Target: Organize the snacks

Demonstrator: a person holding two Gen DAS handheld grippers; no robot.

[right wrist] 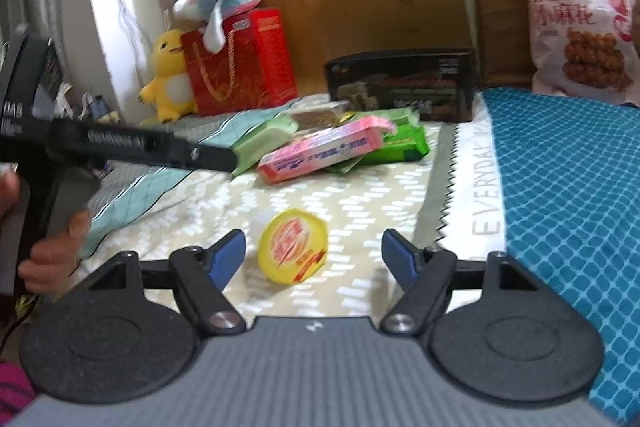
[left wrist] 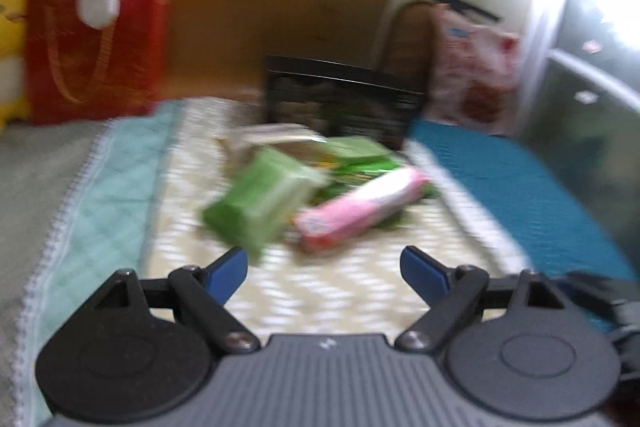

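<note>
A: How do the grippers stand now?

B: The right gripper point(right wrist: 313, 254) has its jaws apart, with nothing pressed between them. A small yellow-lidded cup point(right wrist: 293, 246) lies on the bed point(right wrist: 360, 195) between its fingertips, near us. The left gripper point(left wrist: 323, 271) is also apart and holds nothing; its view is blurred.

A: And the other snacks?

B: Farther on the bed there is a loose pile: a pink box point(right wrist: 323, 153) on top, a green packet point(right wrist: 404, 143) at its right, a pale green box point(right wrist: 262, 139) at its left. Behind the pile stands a black box point(right wrist: 400, 83), and far right a big snack bag point(right wrist: 580, 27).

A: How will the cup handle?

B: I think it is light and a little soft, with a smooth foil lid that may slip. I would take it by the sides, gently. The pink box seems stiff; the long sides are a good place to hold.
</note>
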